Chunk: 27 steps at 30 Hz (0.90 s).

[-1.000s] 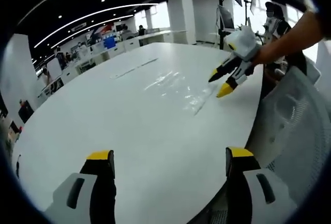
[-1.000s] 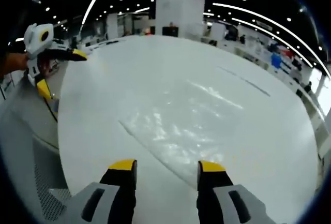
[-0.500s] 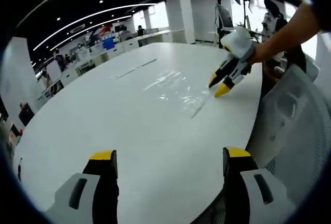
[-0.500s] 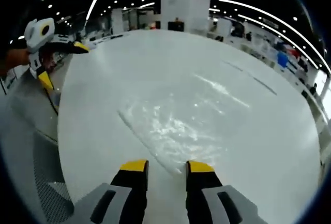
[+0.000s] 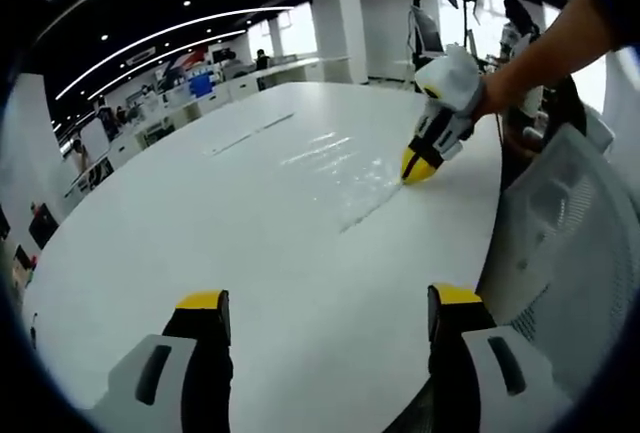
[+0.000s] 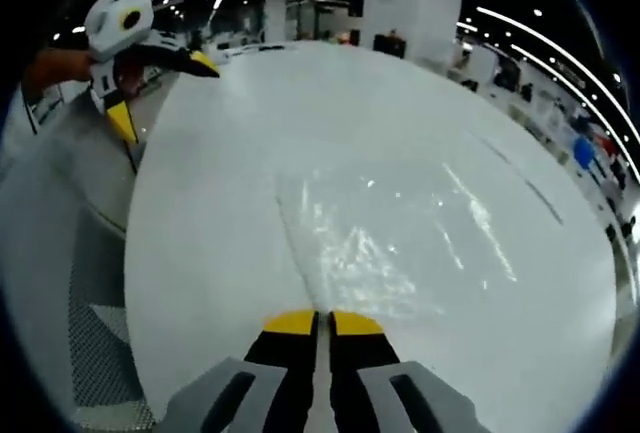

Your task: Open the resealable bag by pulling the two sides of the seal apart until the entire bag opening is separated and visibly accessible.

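A clear resealable bag [image 5: 335, 165] lies flat on the white table [image 5: 200, 213], its seal strip [image 5: 368, 208] running along the near edge. My right gripper [image 5: 418, 165] reaches in from the right with its yellow tips down on one end of the seal. In the right gripper view the bag [image 6: 400, 243] spreads out ahead, and my right gripper [image 6: 318, 322] has its jaws pressed together over the seal line [image 6: 300, 248]. My left gripper [image 5: 330, 299] hovers open above the table's near part, apart from the bag. It also shows open at upper left [image 6: 165, 91].
A grey mesh chair [image 5: 565, 233] stands at the table's curved edge beside the seal end of the bag; the same chair [image 6: 60, 253] shows in the right gripper view. A person's arm [image 5: 545, 53] holds the right gripper. Desks, a pillar [image 5: 340, 28] and people stand far behind.
My right gripper has come down onto the bag's seal edge and its jaws have closed from wide apart to together. The left gripper stays open in about the same place.
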{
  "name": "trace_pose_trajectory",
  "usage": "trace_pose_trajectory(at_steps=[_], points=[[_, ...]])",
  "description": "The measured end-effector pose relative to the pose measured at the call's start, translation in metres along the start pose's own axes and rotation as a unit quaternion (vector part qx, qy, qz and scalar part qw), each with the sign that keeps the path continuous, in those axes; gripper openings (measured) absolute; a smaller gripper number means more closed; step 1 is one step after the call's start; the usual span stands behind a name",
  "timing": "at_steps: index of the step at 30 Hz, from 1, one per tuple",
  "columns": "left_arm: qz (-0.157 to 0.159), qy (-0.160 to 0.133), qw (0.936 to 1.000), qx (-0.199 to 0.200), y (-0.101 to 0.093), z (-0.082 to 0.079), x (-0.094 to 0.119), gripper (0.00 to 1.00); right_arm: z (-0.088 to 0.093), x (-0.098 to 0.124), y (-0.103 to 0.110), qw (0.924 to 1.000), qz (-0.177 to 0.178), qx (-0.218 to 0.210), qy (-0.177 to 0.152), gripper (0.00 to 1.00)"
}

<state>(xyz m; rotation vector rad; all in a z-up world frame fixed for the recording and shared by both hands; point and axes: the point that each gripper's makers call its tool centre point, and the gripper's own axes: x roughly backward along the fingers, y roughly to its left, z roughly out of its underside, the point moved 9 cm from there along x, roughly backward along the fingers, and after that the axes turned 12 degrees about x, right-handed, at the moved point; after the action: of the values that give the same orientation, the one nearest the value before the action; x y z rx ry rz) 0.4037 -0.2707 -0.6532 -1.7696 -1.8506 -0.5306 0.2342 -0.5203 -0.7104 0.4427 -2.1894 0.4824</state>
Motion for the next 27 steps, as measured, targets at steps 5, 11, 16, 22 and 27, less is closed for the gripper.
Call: trace_pose_trajectory(at_steps=[5, 11, 16, 22, 27], points=[[0.008, 0.006, 0.9999, -0.004, -0.003, -0.001, -0.006, 0.78, 0.0, 0.0, -0.002, 0.9998, -0.01, 0.017, 0.003, 0.0], [0.015, 0.013, 0.9997, -0.015, -0.005, -0.003, -0.011, 0.78, 0.0, 0.003, 0.001, 0.9992, -0.022, 0.034, -0.004, 0.0], [0.024, 0.018, 0.9993, -0.024, -0.007, -0.006, -0.018, 0.77, -0.007, 0.011, 0.007, 0.998, -0.04, 0.043, -0.025, 0.0], [0.04, 0.033, 0.9968, -0.061, -0.012, -0.007, -0.028, 0.75, -0.019, 0.021, 0.015, 0.9937, -0.07, 0.07, -0.052, 0.0], [0.044, 0.036, 0.9963, -0.064, -0.013, -0.01, -0.031, 0.74, -0.027, 0.027, 0.022, 0.9897, -0.088, 0.093, -0.063, 0.0]])
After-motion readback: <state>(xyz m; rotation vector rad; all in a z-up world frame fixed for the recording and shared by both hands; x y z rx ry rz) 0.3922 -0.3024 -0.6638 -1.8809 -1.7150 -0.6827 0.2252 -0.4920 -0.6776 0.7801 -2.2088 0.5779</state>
